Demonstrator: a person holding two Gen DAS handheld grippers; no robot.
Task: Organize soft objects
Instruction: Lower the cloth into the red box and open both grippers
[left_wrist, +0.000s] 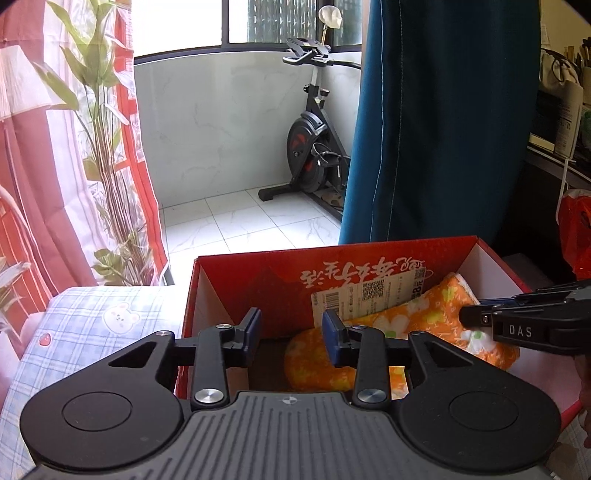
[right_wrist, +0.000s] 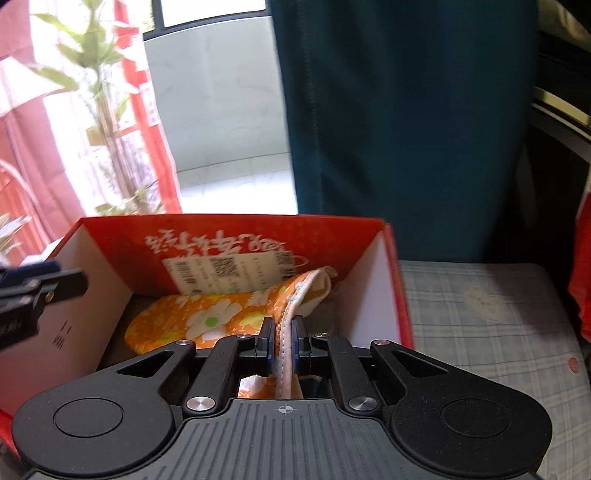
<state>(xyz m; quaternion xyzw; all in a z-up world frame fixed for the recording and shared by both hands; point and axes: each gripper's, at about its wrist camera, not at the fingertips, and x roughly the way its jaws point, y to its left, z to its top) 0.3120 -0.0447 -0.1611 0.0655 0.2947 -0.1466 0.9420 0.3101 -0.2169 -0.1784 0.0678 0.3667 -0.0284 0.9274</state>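
- The right tongs (right_wrist: 283, 341) are seen closed narrowly on the pale piped edge of the cloth (right_wrist: 207, 314), an orange piece with white flowers.
- The cloth lies inside the red box (right_wrist: 229, 227), stretched from the left floor up toward the right rear corner, where its cream lining is turned out.
- In the left wrist view the same cloth (left_wrist: 424, 314) is seen in the right half of the box (left_wrist: 332, 247), with the right tongs (left_wrist: 476, 314) reaching in from the right and touching it.
- The left tongs (left_wrist: 291, 334) are held wide, with nothing between the blue pads (left_wrist: 329, 338); they hang over the near edge of the box, left of the cloth.
- A white label (right_wrist: 225, 271) with barcodes is stuck to the inner back wall, just above the cloth.
- The box rests on a plaid sheet (left_wrist: 92, 317) printed with a bear; whether a bed or a surface lies under it cannot be told.
- Behind the box a blue curtain (left_wrist: 436, 122) hangs, with an exercise bike (left_wrist: 314, 147) on the tiled floor (left_wrist: 251, 218) and a plant (left_wrist: 107, 147) by a red-patterned curtain (left_wrist: 22, 155) at the left.
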